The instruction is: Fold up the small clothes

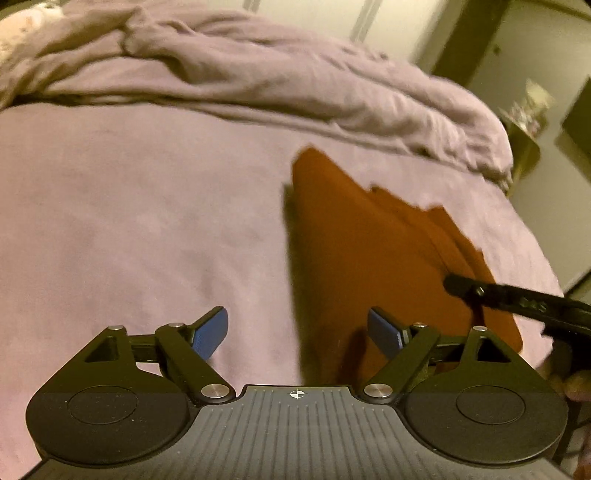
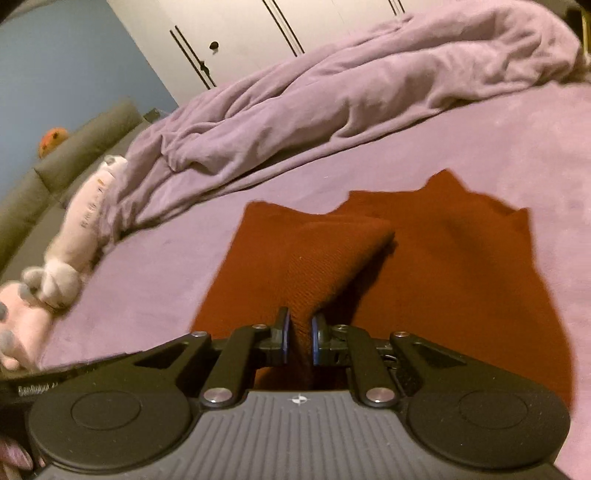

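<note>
A rust-red knitted garment point(image 1: 369, 251) lies on the purple bedsheet point(image 1: 129, 221). My left gripper point(image 1: 297, 330) is open and empty, hovering above the garment's left edge, its blue pads point(image 1: 208, 332) wide apart. My right gripper point(image 2: 300, 334) is shut on a lifted fold of the garment point(image 2: 332, 258), pulled up from the flat part point(image 2: 461, 266). The right gripper also shows in the left wrist view point(image 1: 517, 299) at the right edge, over the garment.
A crumpled purple duvet point(image 2: 332, 92) lies across the far side of the bed. Plush toys point(image 2: 70, 243) lie at the bed's left edge beside a grey sofa point(image 2: 74, 147). White wardrobe doors point(image 2: 240, 33) stand behind. A gold side table point(image 1: 524, 151) stands beyond the bed.
</note>
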Demonstrator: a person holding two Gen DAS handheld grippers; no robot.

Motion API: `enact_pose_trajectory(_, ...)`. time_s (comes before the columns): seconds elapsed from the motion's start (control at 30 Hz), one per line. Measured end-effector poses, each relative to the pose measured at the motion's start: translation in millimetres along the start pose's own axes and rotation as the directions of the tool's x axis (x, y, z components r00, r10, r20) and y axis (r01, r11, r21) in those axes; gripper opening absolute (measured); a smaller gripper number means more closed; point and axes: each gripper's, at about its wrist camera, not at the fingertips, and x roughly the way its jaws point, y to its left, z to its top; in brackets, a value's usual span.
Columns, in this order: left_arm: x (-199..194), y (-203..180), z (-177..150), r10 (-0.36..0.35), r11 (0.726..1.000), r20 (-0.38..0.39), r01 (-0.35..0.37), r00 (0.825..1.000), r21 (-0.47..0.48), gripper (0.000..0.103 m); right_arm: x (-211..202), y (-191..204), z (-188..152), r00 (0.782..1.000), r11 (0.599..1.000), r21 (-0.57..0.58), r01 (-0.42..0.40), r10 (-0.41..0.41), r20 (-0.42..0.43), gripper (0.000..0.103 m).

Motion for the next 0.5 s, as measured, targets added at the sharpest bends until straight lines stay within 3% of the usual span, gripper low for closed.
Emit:
enact_pose_trajectory(0.13, 28, -5, -11, -0.005, 1.000, -0.071, 0.004, 0.997, -0.008, 0.091, 20, -9, -7, 0.996, 0.998, -0.038, 0.056, -0.059, -0.074, 0.012)
enact_pose_trajectory(0.2, 27, 0, -14, -0.008, 1.000, -0.068, 0.006, 0.998, -0.027, 0.092, 14, -9, -6, 0.997, 0.998, -0.039, 0.051, -0.053, -0.056, 0.016)
enact_pose_trajectory(0.33, 25, 7, -15, -0.012, 0.999, -0.065, 0.010, 0.998, -0.031, 0.094, -6, -32, -4, 0.999, 0.998, 0.057, 0.037, -0.035, -0.032, 0.042)
enact_pose_trajectory(0.5, 25, 2, -16, 0.002, 1.000, -0.059, -0.003, 0.998, -0.018, 0.095, 1, -65, -11, 0.991, 0.961, 0.264, -0.087, 0.110, -0.076, 0.043)
